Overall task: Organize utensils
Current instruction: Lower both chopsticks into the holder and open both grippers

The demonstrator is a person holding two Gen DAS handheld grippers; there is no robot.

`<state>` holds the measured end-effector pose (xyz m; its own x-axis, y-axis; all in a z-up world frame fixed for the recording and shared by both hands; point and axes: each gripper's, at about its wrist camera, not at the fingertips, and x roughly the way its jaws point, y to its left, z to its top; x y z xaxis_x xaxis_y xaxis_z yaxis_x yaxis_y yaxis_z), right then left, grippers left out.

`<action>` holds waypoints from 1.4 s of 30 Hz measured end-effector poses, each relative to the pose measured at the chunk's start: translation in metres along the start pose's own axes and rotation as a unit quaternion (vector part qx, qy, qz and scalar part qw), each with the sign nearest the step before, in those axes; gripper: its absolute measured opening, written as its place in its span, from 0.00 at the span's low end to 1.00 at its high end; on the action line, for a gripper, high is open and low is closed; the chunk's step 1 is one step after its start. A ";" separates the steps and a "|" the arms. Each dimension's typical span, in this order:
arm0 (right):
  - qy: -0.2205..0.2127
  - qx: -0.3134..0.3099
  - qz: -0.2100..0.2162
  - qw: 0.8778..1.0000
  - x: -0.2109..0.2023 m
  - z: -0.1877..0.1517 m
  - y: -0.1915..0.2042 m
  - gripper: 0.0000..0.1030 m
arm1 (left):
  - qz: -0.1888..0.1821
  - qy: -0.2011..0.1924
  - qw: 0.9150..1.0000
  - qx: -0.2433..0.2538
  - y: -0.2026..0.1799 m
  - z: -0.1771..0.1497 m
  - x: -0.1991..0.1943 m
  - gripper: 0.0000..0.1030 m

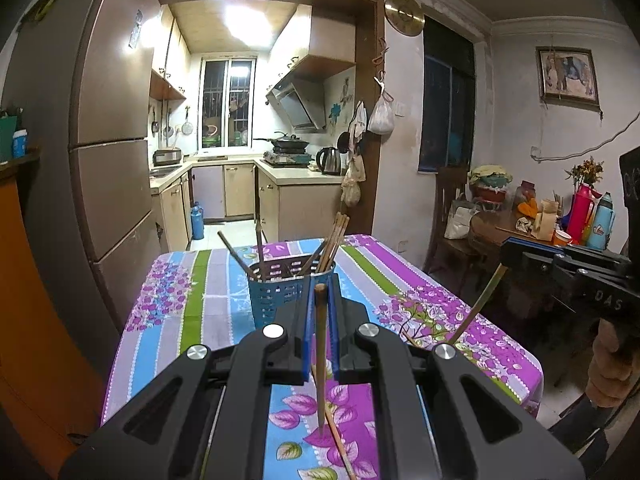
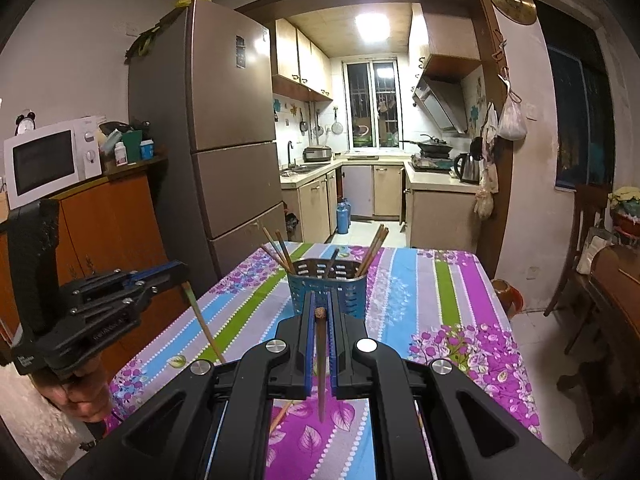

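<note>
A blue perforated utensil holder (image 1: pixel 282 294) stands on the flowered tablecloth (image 1: pixel 176 304) with several wooden chopsticks (image 1: pixel 334 244) leaning in it. My left gripper (image 1: pixel 320 292) is shut on one wooden chopstick (image 1: pixel 320 356), held upright just short of the holder. My right gripper (image 2: pixel 320 314) is shut on another chopstick (image 2: pixel 321 364), also near the holder (image 2: pixel 326 290). Each gripper shows in the other's view: the right gripper (image 1: pixel 506 256) with its chopstick (image 1: pixel 478 308), and the left gripper (image 2: pixel 178 272) with its chopstick (image 2: pixel 202 322). A loose chopstick (image 1: pixel 340 440) lies on the cloth below my left gripper.
A tall brown fridge (image 2: pixel 216 140) stands left of the table, and a microwave (image 2: pixel 50 162) sits on an orange cabinet. A wooden side table with thermoses (image 1: pixel 582 214) and a chair (image 1: pixel 450 216) stand to the right. The kitchen opens behind the table.
</note>
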<state>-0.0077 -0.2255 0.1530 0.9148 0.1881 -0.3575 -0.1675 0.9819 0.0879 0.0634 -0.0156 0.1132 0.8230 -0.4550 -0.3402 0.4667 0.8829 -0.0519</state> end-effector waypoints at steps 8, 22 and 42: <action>-0.020 -0.001 0.000 1.000 0.016 0.038 -0.005 0.07 | 0.004 -0.022 1.000 -0.003 0.001 0.039 0.023 0.05; -0.083 0.001 -0.034 0.996 0.088 0.125 -0.029 0.07 | 0.052 -0.096 0.994 -0.006 0.011 0.122 0.086 0.05; -0.055 0.079 -0.017 0.995 0.243 0.111 -0.073 0.07 | 0.085 -0.033 0.995 -0.039 0.056 0.085 0.196 0.05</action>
<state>0.2678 -0.2534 0.1626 0.9551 0.1433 -0.2595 -0.0844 0.9707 0.2252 0.2780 -0.0655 0.1234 0.9086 -0.3027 -0.2877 0.2947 0.9529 -0.0719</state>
